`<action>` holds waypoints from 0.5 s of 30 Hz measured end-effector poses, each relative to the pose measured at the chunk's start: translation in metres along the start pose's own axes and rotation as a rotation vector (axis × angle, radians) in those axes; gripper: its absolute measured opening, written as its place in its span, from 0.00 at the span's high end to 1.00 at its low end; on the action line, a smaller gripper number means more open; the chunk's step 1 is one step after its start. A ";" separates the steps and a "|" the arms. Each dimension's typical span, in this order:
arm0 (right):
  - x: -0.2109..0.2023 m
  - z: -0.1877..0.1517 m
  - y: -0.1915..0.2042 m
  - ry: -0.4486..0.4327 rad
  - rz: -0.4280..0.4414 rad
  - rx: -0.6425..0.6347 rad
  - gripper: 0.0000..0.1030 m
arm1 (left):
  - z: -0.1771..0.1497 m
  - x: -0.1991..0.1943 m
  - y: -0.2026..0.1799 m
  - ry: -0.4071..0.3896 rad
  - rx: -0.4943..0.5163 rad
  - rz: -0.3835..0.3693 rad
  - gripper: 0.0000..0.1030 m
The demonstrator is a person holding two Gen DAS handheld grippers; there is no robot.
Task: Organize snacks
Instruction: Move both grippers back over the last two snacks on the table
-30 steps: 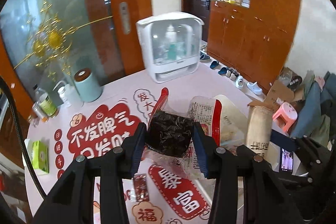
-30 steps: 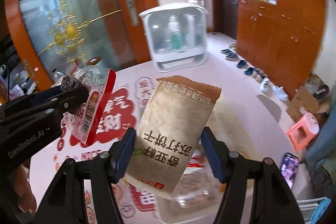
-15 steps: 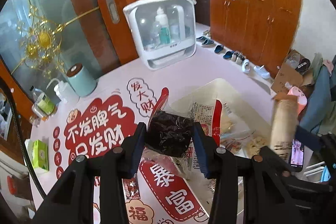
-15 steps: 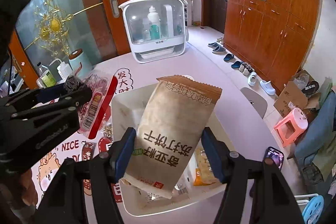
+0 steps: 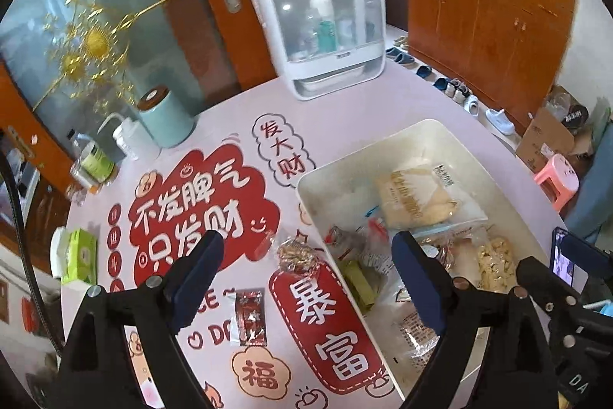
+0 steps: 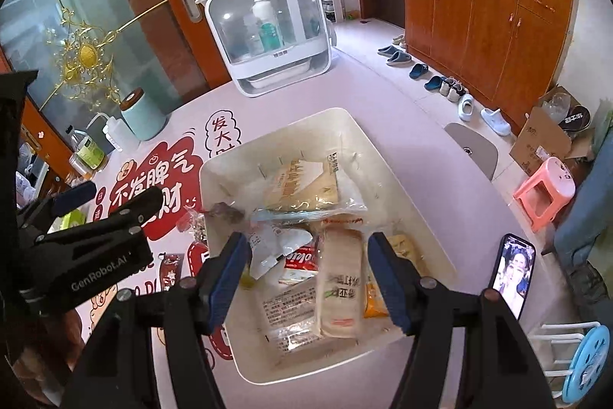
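A white bin [image 6: 390, 156] on the table holds several snack packs; it also shows in the left wrist view [image 5: 452, 137]. My right gripper [image 6: 308, 275] is open above the bin, over a beige cracker pack [image 6: 341, 290] that lies inside. My left gripper [image 5: 306, 278] is open and empty over the bin's left edge; it shows in the right wrist view [image 6: 115, 198]. A small gold-wrapped snack [image 5: 297, 255] and a red sachet [image 5: 251, 317] lie on the table left of the bin.
A white cabinet with bottles [image 5: 322, 29] stands at the table's far side. A teal canister [image 5: 164, 117], bottles [image 5: 94, 160] and a green tissue box [image 5: 78, 255] stand at the left. A phone [image 6: 513, 275] lies right of the bin.
Both grippers opened. The dark snack pack left my left gripper and the beige cracker pack left my right gripper and now lies in the bin.
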State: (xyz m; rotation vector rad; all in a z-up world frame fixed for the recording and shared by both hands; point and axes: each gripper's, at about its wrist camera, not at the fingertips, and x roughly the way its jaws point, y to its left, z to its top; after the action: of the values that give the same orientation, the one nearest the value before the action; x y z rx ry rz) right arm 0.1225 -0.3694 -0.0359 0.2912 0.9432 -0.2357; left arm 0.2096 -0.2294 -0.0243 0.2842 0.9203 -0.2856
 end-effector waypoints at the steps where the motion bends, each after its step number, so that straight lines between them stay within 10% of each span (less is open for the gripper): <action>1: -0.001 0.000 0.001 -0.004 0.003 0.000 0.36 | -0.001 0.000 0.004 0.006 -0.012 -0.002 0.14; 15: -0.005 -0.003 0.020 0.002 0.033 -0.016 0.36 | -0.020 -0.016 0.047 0.010 -0.065 0.087 0.14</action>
State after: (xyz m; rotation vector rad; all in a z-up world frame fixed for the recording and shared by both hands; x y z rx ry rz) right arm 0.1238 -0.3494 -0.0302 0.2921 0.9414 -0.1973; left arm 0.2023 -0.1770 -0.0171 0.2654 0.9230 -0.1740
